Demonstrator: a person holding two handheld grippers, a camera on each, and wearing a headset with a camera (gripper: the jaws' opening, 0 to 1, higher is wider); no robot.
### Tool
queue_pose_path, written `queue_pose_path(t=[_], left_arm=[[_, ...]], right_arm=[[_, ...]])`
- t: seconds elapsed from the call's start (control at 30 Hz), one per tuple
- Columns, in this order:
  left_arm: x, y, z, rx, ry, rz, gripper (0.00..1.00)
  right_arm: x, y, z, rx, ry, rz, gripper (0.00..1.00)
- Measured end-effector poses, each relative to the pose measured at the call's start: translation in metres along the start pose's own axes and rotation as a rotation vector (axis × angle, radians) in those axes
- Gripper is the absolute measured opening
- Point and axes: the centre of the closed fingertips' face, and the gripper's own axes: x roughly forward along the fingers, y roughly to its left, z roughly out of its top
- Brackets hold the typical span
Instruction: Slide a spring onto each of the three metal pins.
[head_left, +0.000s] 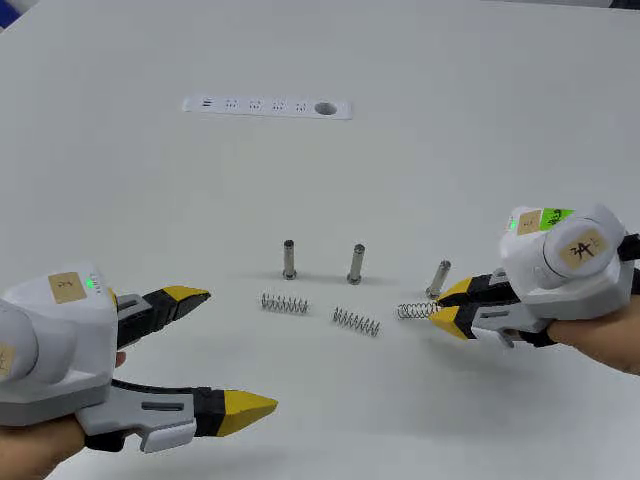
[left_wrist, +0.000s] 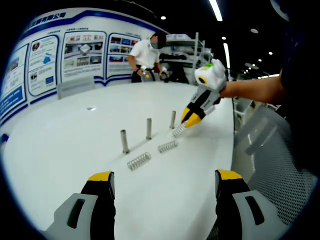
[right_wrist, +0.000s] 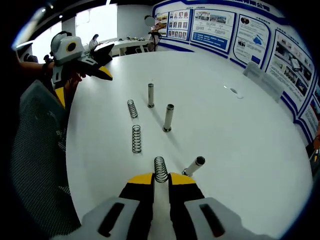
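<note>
Your right gripper (head_left: 440, 307) has its jaws pressed almost together, pinching one end of the held spring (head_left: 416, 311) between the yellow tips. The spring's long axis runs roughly level with the table (head_left: 480, 150), in line with the jaws. Its free end points away from the gripper, toward the middle of the work area. In the right gripper view the coil projects straight ahead from between the jaw tips, with the right pin (head_left: 438, 279) just beside it on the right. That pin rests on its base. In the head view its top leans away to the right, while the left gripper view shows it upright. The left pin (head_left: 289, 259) and the middle pin (head_left: 356, 263) stand upright on their bases with their long axes vertical, in a row with the right pin. The left spring (head_left: 285, 303) lies flat in front of the left pin, its axis running side to side. The middle spring (head_left: 356, 321) lies flat in front of the middle pin, its axis slanting down toward the right. Neither loose spring touches a pin. Your left gripper (head_left: 235, 350) hangs above the near left area of the table, well apart from the springs, with its jaws spread wide and nothing between them. A white power strip (head_left: 267, 106) lies at the far side of the table.
</note>
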Motion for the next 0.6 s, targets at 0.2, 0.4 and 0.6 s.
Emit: queue_pose_path(t=[0.2,0.4,0.6], left_arm=[[0.0003,-0.0004,-0.0003,0.000,-0.001,-0.001,0.84],[0.0004,-0.0001,0.0001,0.000,-0.002,-0.001,0.84],[0.0008,-0.0003,0.0002,-0.001,-0.003,-0.002,0.84]], right_arm=[[-0.0030,-0.0015,0.0031,0.003,0.005,-0.008,0.12],[-0.0054,-0.0035,0.0044,0.007,0.012,-0.012,0.12],[-0.0098,-0.0030,0.0053,0.016,0.026,-0.008,0.11]])
